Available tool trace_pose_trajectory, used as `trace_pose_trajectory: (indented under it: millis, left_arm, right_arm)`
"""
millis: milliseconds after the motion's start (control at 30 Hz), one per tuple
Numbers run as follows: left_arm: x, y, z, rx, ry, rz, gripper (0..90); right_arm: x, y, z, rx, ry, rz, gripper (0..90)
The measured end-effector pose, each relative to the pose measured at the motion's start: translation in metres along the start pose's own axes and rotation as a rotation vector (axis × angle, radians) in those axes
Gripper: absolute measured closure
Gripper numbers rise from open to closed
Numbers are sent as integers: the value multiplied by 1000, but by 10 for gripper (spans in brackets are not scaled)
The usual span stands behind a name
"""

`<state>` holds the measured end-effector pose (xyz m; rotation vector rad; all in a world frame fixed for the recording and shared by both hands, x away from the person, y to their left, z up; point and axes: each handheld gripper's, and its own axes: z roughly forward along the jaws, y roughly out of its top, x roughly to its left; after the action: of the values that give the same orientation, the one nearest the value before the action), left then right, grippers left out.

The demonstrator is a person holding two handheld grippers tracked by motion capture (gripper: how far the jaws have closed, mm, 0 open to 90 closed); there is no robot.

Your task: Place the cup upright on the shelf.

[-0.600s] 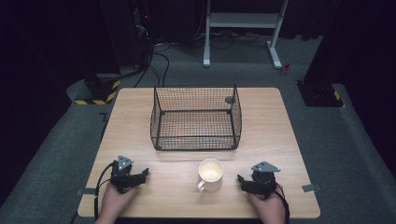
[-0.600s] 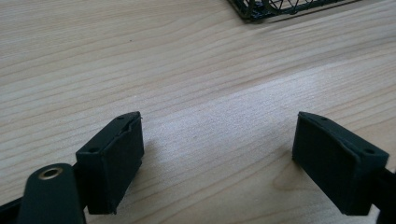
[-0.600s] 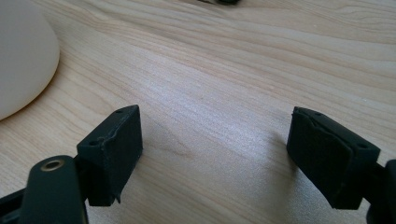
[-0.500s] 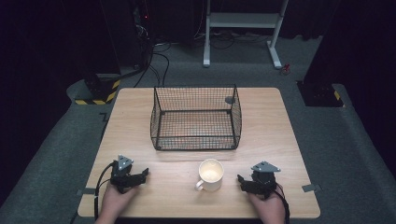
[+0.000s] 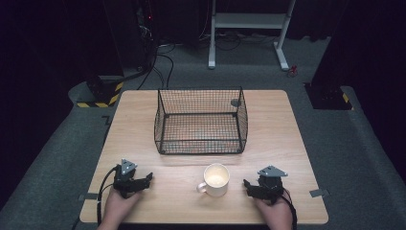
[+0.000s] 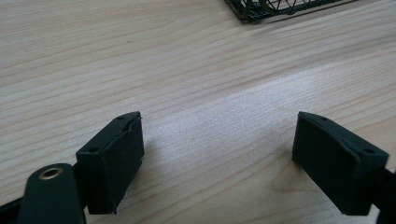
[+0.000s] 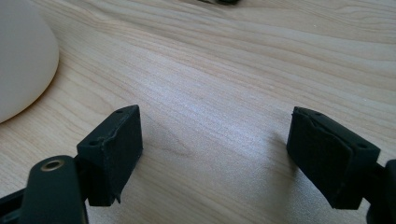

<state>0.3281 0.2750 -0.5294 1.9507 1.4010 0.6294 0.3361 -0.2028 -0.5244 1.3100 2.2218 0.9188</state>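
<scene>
White mug (image 5: 216,179) stood upright on the wooden surface (image 5: 287,139) near the front edge, between both grippers, handle toward the left one. Left gripper (image 5: 146,178) rested on the surface well left of the mug, jaws spread, nothing between them. Right gripper (image 5: 248,185) sat just right of the mug, not touching, jaws apart and empty. Wire basket (image 5: 200,120) stood behind the mug, mid-surface.

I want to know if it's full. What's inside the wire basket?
Nothing lies in the wire basket; through its mesh only the wooden table shows. A small round dark tag hangs at its back right corner. No part of its floor is covered.
</scene>
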Motion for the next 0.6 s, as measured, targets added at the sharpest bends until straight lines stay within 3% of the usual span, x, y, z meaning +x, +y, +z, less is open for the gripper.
trace_pose_trajectory:
  millis: [600]
  left_arm:
    - [0, -1, -1, 0, -13, 13, 179]
  right_arm:
    - [0, 0, 0, 3, 6, -6, 160]
